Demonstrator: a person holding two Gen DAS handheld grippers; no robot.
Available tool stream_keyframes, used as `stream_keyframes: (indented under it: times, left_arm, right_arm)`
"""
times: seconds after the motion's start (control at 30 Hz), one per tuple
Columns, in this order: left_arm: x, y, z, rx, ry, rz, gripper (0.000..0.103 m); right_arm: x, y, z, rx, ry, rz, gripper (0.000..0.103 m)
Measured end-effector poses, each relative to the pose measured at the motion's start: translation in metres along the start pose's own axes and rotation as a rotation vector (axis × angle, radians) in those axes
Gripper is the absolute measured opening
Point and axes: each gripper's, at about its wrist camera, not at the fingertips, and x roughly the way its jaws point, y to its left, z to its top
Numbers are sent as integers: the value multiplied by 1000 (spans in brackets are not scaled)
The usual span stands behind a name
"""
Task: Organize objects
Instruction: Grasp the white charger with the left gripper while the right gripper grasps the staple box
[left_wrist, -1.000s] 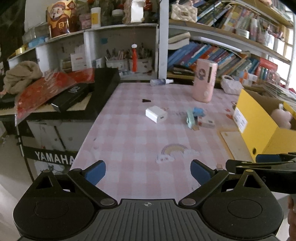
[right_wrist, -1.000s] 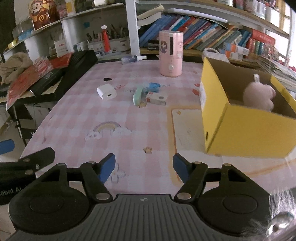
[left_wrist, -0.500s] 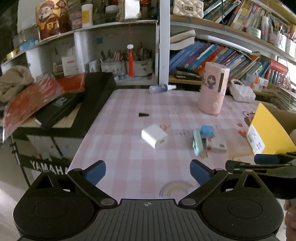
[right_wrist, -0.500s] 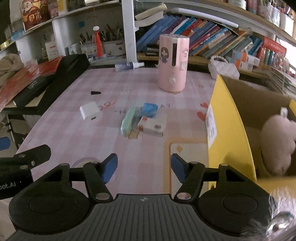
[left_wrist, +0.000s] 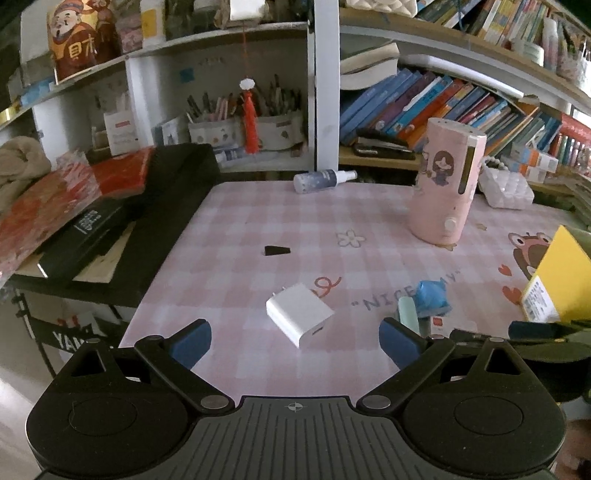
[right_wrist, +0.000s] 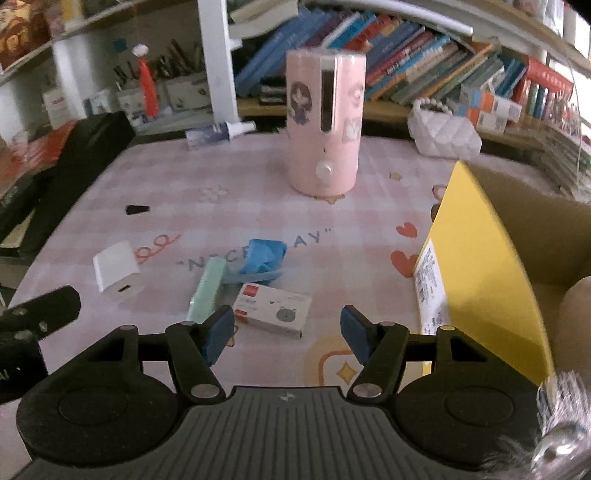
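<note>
A white charger block (left_wrist: 300, 314) lies on the pink checked table, just ahead of my open, empty left gripper (left_wrist: 295, 341); it also shows in the right wrist view (right_wrist: 117, 271). My right gripper (right_wrist: 286, 332) is open and empty, just short of a small white card box (right_wrist: 272, 309). Beside the box lie a mint green bar (right_wrist: 207, 290) and a crumpled blue item (right_wrist: 264, 258). A yellow cardboard box (right_wrist: 480, 266) stands at the right, with a pink plush item (right_wrist: 574, 306) inside.
A tall pink humidifier (right_wrist: 325, 125) stands at the table's middle back. A spray bottle (left_wrist: 323, 180) lies at the far edge, a small black cap (left_wrist: 276, 251) nearer. Black cases and red bags (left_wrist: 92, 221) pile at the left. Bookshelves run behind.
Both grippers have moved forward over the table toward the small objects, which now sit much closer. Both stay open.
</note>
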Motion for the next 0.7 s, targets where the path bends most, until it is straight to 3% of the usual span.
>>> stream_keyframes:
  times: [0.27, 0.7]
  left_arm:
    - [26, -6, 7, 2, 27, 3, 98]
    - [56, -3, 15, -16, 63, 11, 98]
  right_arm:
    - [22, -8, 5, 14, 26, -17, 66]
    - [34, 8, 10, -42, 13, 57, 67]
